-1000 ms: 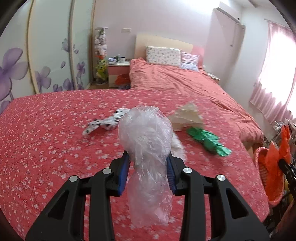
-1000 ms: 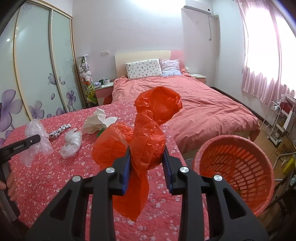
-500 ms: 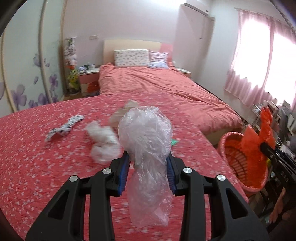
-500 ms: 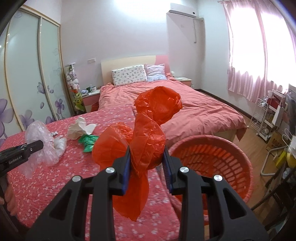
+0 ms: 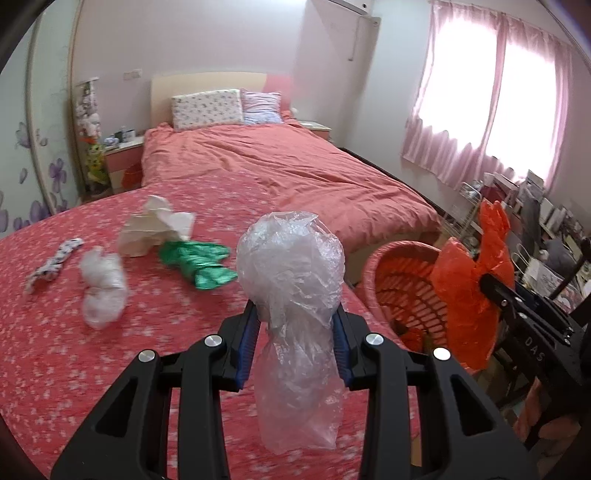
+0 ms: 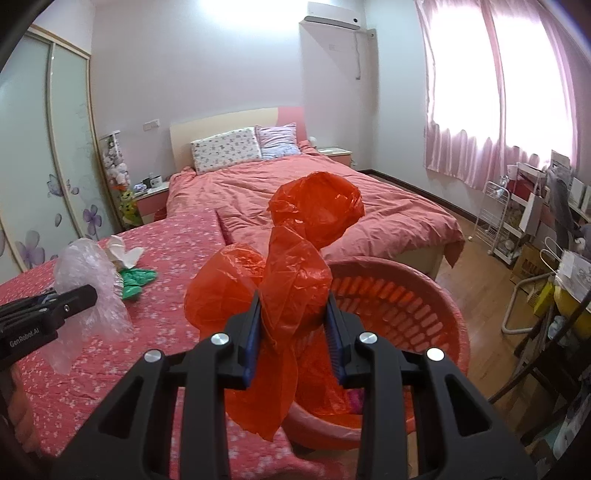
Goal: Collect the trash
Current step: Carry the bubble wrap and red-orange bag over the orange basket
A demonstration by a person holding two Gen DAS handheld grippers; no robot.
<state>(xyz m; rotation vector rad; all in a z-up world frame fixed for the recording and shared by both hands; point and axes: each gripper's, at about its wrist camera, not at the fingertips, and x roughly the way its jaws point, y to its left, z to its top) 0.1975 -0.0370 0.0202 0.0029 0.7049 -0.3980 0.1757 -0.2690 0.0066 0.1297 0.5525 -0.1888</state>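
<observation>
Trash basket (image 6: 424, 295) beside the bed edge (image 6: 155, 350), holding bits of litter low inside. Right gripper (image 6: 293, 332) clamped on an orange bag (image 6: 295, 280) over its rim; left gripper (image 5: 295, 343) clamped on a clear bag (image 5: 291, 266) above the bedspread.

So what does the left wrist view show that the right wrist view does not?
Only the left wrist view shows the small clear plastic wad and the patterned strip on the bedspread. Only the right wrist view shows the air conditioner and the wooden floor. Both show the clear bag, the orange bag, the basket, the green wrapper and the white paper.
</observation>
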